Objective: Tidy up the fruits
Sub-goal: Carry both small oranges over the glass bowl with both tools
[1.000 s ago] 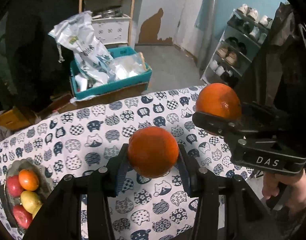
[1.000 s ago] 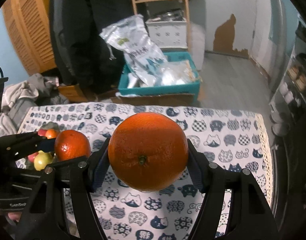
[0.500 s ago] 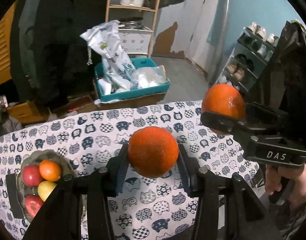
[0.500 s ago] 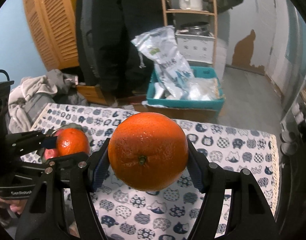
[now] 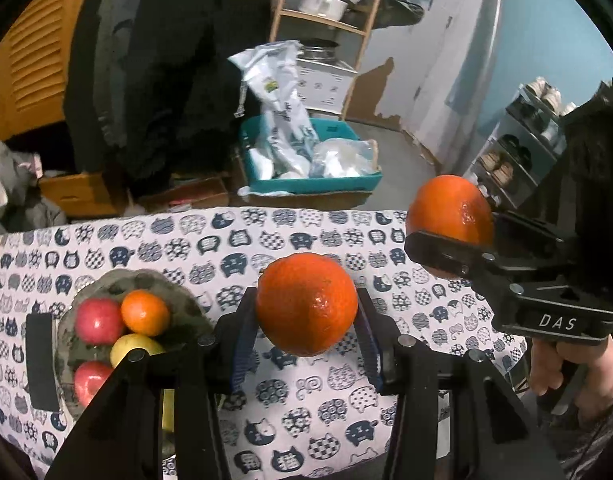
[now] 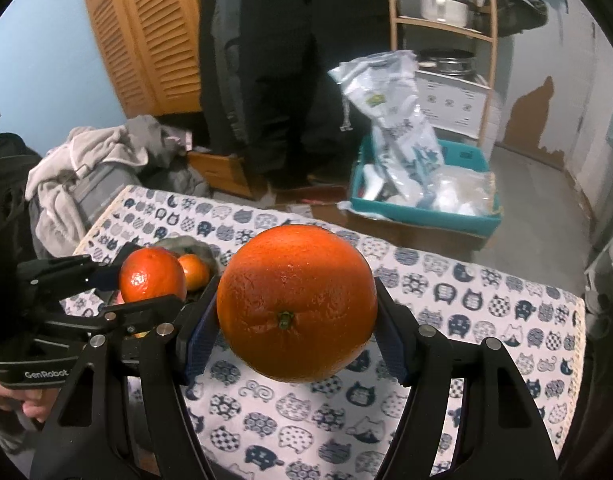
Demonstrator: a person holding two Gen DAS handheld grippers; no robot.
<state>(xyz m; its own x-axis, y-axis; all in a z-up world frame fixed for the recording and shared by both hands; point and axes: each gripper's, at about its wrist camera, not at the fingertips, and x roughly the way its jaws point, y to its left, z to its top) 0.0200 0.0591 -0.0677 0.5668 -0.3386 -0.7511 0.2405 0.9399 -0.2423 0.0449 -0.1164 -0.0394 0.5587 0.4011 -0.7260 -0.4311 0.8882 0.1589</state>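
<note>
Oranges clamped in both tongs above bare tablecloth; bowl near left edge.

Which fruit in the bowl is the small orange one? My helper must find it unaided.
On the cat-print tablecloth sits a grey bowl near its left end. The small orange lies at the far side, beside a red apple; the only orange-coloured fruit there.

Fruit bowl on the table at left, crate on the floor beyond.
</note>
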